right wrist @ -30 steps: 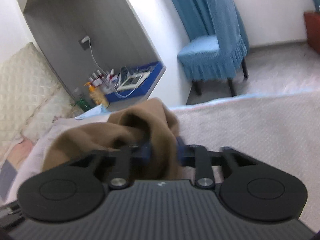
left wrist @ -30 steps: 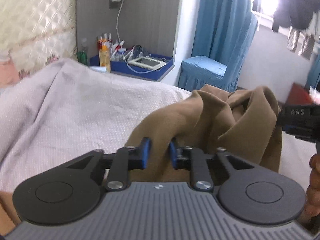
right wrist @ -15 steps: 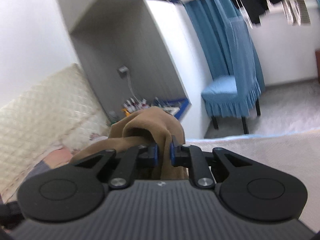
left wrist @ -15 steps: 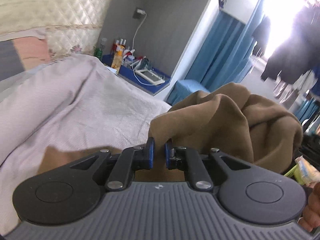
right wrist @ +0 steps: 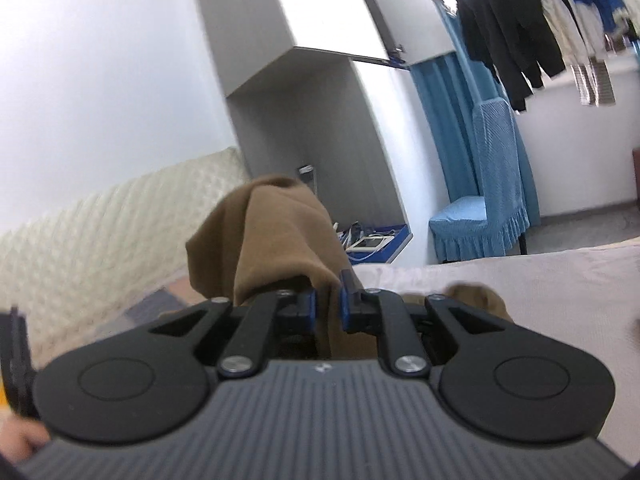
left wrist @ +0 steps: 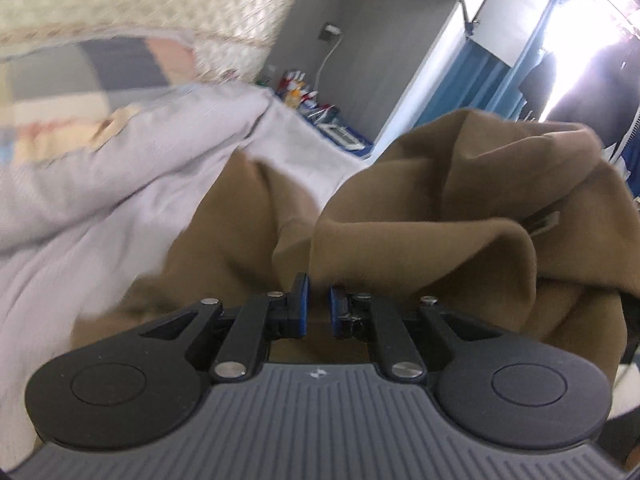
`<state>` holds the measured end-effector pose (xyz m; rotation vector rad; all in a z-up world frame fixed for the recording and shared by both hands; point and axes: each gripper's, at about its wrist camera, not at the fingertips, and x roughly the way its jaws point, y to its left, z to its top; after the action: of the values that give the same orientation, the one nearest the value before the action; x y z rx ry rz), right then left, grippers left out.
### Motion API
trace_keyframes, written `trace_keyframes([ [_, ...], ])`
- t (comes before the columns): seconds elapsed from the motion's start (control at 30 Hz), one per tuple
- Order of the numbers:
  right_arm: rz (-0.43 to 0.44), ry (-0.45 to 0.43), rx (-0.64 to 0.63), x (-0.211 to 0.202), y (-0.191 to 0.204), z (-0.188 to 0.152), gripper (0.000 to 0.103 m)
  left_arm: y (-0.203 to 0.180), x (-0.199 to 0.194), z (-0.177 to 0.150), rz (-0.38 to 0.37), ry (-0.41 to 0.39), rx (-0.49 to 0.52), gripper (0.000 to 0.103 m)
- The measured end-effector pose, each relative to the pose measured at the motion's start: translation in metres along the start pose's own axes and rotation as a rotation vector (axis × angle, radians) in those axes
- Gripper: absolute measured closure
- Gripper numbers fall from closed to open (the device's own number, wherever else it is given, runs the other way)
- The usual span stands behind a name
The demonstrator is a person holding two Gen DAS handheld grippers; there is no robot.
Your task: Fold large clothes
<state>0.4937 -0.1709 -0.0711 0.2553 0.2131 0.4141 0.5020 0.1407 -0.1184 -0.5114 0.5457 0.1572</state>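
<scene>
Bunching between each gripper's pads (left wrist: 318,308) (right wrist: 327,308), brown garment (left wrist: 440,200).

A bed (left wrist: 100,208) carries the things. It is covered with a pale lilac sheet (left wrist: 152,152) with a fine dotted pattern, and the sheet lies in soft wrinkles across the left half of the left wrist frame. In the right wrist frame the same sheet (right wrist: 540,280) fills the lower right. A brown garment (left wrist: 420,208) lies partly on the sheet in the centre of the left wrist frame, and its right part is raised into big folds. At the upper left there is a pillow (left wrist: 92,76) with grey, pink and cream blocks. It lies against the quilted cream headboard (left wrist: 160,0). The picture is blurred there.
</scene>
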Motion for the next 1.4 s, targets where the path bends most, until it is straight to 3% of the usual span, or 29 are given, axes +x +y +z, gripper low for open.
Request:
trace_keyframes([
  [0.13,0.011,0.013,-0.026,-0.037,0.012,-0.036,0.089,0.027,-0.019,-0.037,0.01,0.013,-0.035,0.092],
  [0.2,0.022,0.049,0.109,-0.043,-0.002,-0.056,0.089,0.033,-0.014,-0.052,0.024,0.036,0.001,0.092],
  [0.27,-0.032,0.123,0.165,-0.038,-0.01,-0.079,0.089,0.04,-0.002,-0.063,0.049,0.051,0.026,0.094],
  [0.43,-0.157,0.263,0.285,-0.002,-0.036,-0.113,0.089,0.068,0.031,-0.076,0.055,0.114,-0.115,0.097],
  [0.7,-0.238,0.321,0.283,0.038,-0.047,-0.134,0.088,0.094,0.079,-0.077,0.082,0.183,-0.175,0.101],
  [0.9,-0.259,0.313,0.234,0.052,-0.046,-0.135,0.087,0.08,0.082,-0.077,0.097,0.156,-0.08,0.1],
  [1.03,-0.245,0.31,0.249,0.038,-0.043,-0.14,0.087,0.082,0.079,-0.077,0.08,0.155,-0.093,0.1],
  [1.2,-0.243,0.328,0.273,0.03,-0.043,-0.136,0.084,0.074,0.06,-0.071,0.113,0.116,-0.048,0.099],
  [1.23,-0.242,0.334,0.277,0.028,-0.043,-0.134,0.082,0.073,0.058,-0.069,0.115,0.111,-0.045,0.099],
  [1.3,-0.241,0.35,0.282,0.022,-0.043,-0.13,0.08,0.072,0.047,-0.067,0.109,0.105,-0.052,0.087],
  [1.4,-0.206,0.389,0.279,0.012,-0.042,-0.125,0.068,0.071,0.028,-0.065,0.085,0.079,-0.059,0.078],
])
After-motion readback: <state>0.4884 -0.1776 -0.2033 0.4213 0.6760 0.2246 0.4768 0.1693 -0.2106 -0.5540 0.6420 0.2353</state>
